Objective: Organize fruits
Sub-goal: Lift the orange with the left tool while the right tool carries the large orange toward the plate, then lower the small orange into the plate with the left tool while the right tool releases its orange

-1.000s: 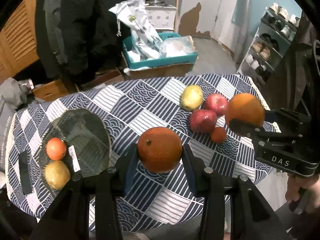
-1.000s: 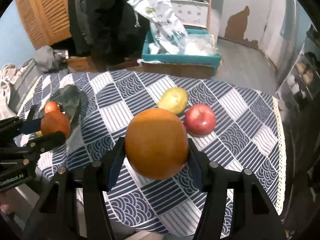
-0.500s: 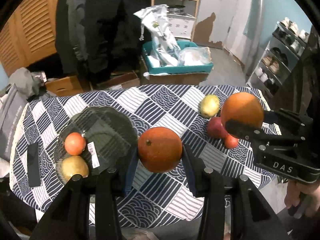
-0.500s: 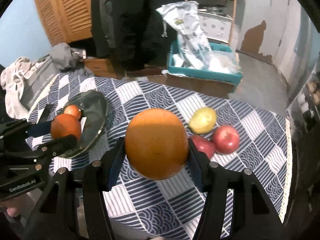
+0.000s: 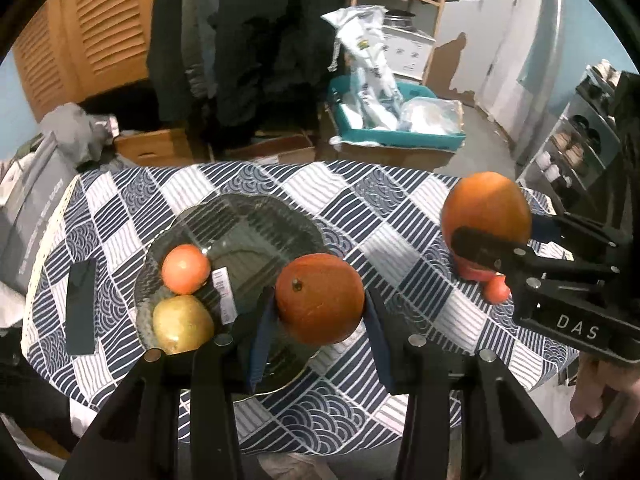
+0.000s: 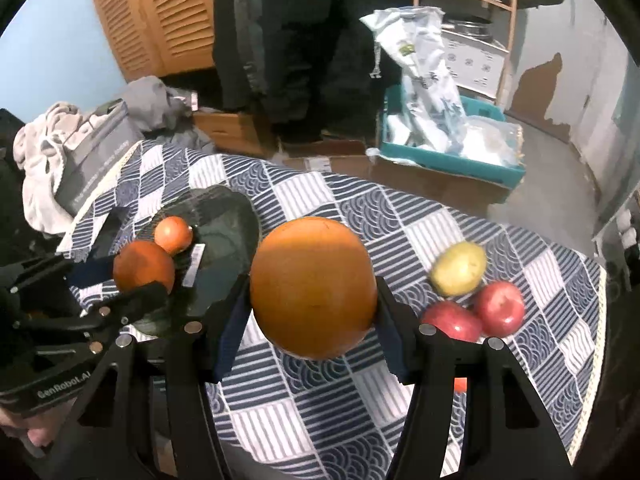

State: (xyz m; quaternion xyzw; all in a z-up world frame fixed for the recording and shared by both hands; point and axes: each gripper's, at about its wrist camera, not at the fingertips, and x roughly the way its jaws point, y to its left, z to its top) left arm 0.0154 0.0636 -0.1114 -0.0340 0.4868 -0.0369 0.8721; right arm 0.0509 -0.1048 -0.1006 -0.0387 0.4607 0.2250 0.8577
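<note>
**Two oranges carried toward the plate**

Above the tabletop, each gripper carried one fruit. The left gripper (image 5: 320,320) was clamped on a dark orange (image 5: 320,298), hanging over the near right edge of the glass plate (image 5: 256,216), probably to join the tomato (image 5: 185,269) and pear (image 5: 182,323) on the plate's left side. The right gripper (image 6: 312,312), jaws part-open but pressed on a big orange (image 6: 314,286), hung over mid-table, seemingly waiting its turn. Toward the right edge of the tabletop lay a lemon (image 6: 459,267) and two apples (image 6: 500,308), bunched together and unsorted. A dark phone (image 5: 81,307) lay by the left edge, clear of the plate.
</note>
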